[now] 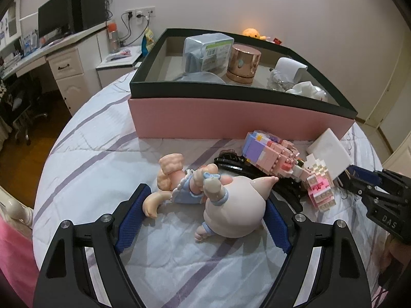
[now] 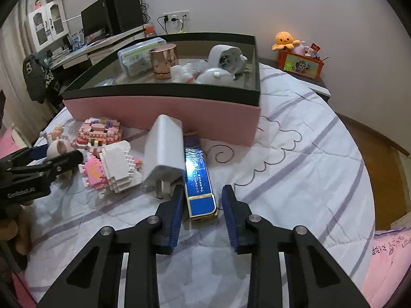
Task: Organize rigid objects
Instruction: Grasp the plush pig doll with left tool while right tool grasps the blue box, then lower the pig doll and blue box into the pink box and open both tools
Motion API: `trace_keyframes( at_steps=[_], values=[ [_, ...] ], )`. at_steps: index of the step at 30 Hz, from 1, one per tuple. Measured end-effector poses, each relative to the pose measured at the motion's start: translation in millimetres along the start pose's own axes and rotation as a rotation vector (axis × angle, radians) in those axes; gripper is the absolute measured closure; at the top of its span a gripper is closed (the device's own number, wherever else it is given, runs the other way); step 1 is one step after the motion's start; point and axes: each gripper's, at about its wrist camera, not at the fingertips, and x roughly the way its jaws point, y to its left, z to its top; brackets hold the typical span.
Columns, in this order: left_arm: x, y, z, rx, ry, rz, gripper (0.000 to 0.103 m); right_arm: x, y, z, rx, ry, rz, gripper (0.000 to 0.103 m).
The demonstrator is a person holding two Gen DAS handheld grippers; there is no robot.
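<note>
A pink doll figure [image 1: 226,205] lies on the bed between the fingers of my open left gripper [image 1: 205,213], which straddles it; its right pad touches the doll's head. My right gripper [image 2: 203,202] is open around the near end of a blue lighter-like case [image 2: 199,179], with a white charger plug [image 2: 165,151] just to its left. Pink and white brick models [image 2: 108,151] lie between the two grippers; they also show in the left wrist view [image 1: 277,159]. The pink box [image 1: 231,118] with a black rim stands behind.
The box holds a copper canister [image 1: 244,63], a clear plastic case [image 1: 208,48], and white items [image 2: 226,59]. A black hair clip [image 1: 257,172] lies under the brick model. A desk with a monitor [image 1: 54,20] stands far left. A red box with an orange plush [image 2: 298,59] sits at the right.
</note>
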Motion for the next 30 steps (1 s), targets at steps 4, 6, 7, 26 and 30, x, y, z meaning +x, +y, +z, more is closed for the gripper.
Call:
trace_keyframes(
  at_steps=[4,6,7,26,30],
  values=[
    [-1,-1,0,-0.005,-0.003,0.004,0.019,11,4,9,-0.025,-0.015,-0.009,0.073],
    [-2,0,-1,-0.006,-0.004,-0.001,0.019,14,3,13,-0.027,-0.009,0.003,0.073],
    [-3,0,-2,-0.006,-0.005,-0.004,0.019,13,2,14,-0.028,-0.007,0.008,0.075],
    [-61,2,-2,-0.005,-0.099,-0.017,0.019,-70,-1,12,0.051,-0.136,0.14,0.082],
    [-74,1,15,0.008,-0.143,-0.009,0.019,-78,7,36,0.024,-0.184,0.163,0.082]
  ],
)
